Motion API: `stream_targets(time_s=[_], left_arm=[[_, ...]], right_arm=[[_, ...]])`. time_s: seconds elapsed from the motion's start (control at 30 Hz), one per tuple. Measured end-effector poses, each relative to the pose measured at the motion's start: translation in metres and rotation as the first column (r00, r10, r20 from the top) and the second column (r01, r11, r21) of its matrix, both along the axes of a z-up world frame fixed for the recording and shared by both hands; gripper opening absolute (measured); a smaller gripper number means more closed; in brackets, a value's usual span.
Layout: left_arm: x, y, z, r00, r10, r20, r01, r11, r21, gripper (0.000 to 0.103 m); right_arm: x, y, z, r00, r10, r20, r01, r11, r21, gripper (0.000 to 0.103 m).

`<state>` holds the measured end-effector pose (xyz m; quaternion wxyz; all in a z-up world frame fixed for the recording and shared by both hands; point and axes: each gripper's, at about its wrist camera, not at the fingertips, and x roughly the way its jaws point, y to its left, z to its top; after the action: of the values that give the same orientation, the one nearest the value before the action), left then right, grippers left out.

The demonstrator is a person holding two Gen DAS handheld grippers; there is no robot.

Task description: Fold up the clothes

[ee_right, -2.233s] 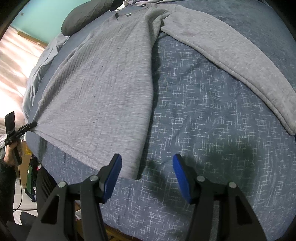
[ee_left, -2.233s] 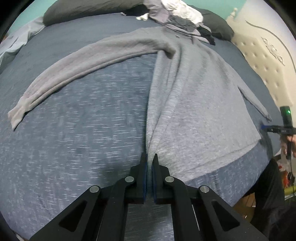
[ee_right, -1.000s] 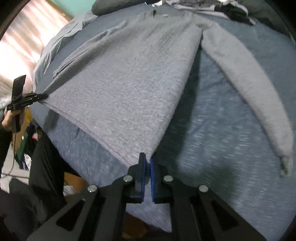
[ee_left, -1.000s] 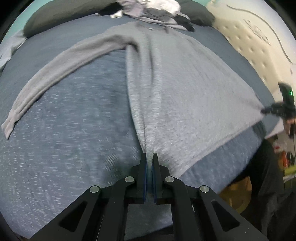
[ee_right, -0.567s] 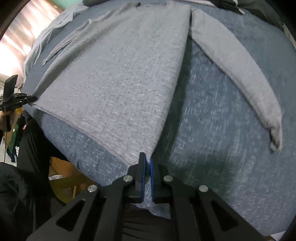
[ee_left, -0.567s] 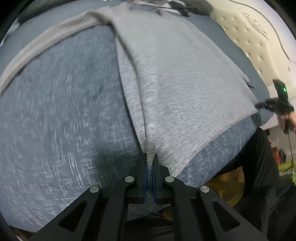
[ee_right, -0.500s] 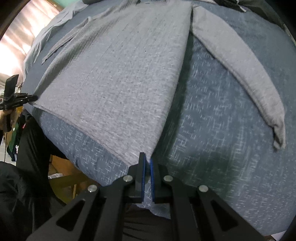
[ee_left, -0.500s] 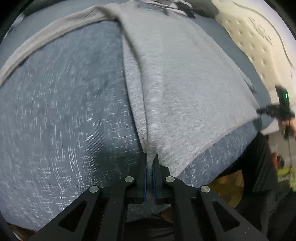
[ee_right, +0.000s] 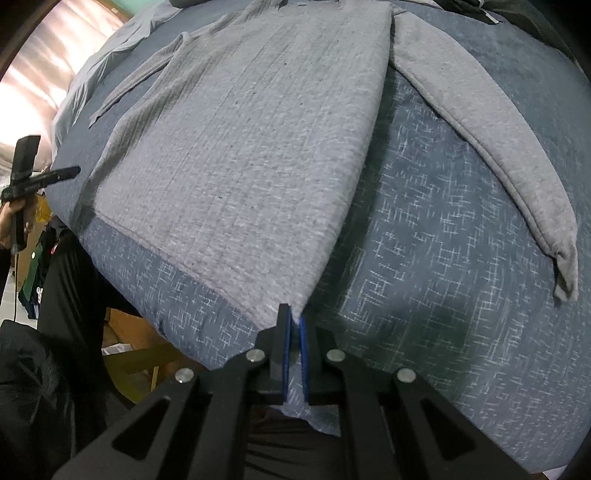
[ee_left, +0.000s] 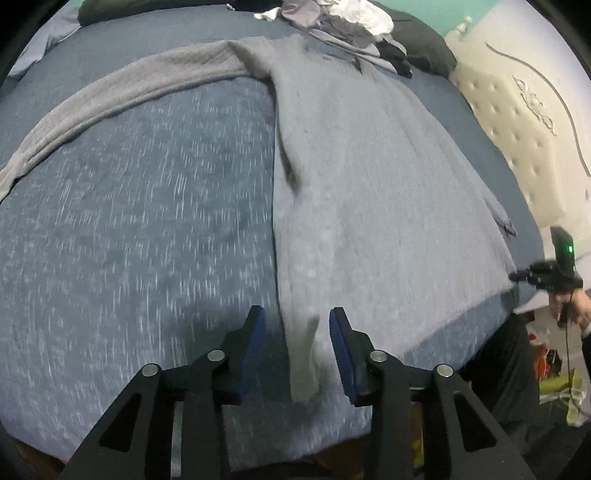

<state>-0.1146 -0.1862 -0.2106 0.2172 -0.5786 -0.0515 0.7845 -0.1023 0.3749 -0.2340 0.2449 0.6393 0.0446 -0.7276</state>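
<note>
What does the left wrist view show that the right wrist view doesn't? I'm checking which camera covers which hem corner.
Only the left wrist view shows the left gripper open around a loose hem corner, the clothes pile and the tufted headboard. Only the right wrist view shows the right gripper shut on the other corner. Both show the grey sweater on the blue bedspread.

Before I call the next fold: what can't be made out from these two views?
- Left view: sweater hem corner between the open left gripper fingers, motion-blurred.
- Left view: sleeve cuff cut off by the frame edge.
- Right view: how much hem sits inside the shut right gripper, hidden by its fingers.
</note>
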Motion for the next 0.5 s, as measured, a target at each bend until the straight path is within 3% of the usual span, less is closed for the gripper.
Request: stream_targets(time_s=[0.23, 0.3, 0.33, 0.5], left_arm=[[-0.04, 0.021, -0.031, 0.999, 0.015, 0.03, -0.015, 1.0, -0.017, 0.038], [-0.043, 0.027, -0.038, 0.999, -0.004, 0.042, 0.005, 1.0, -0.022, 0.026], [-0.044, 0.029, -0.041, 0.999, -0.013, 0.048, 0.014, 1.0, -0.027, 0.006], [-0.04, 0.013, -0.038, 0.999, 0.015, 0.031, -0.016, 1.0, 0.009, 0.003]], right_arm=[[0.0, -0.003, -0.004, 1.0, -0.003, 0.005, 0.003, 1.0, 0.002, 0.004], [0.0, -0.003, -0.004, 1.0, -0.005, 0.005, 0.005, 1.0, 0.0, 0.004], [0.0, -0.002, -0.004, 1.0, -0.007, 0.005, 0.007, 1.0, -0.002, 0.004], [-0.001, 0.0, -0.005, 1.0, -0.009, 0.01, 0.009, 1.0, -0.001, 0.004]])
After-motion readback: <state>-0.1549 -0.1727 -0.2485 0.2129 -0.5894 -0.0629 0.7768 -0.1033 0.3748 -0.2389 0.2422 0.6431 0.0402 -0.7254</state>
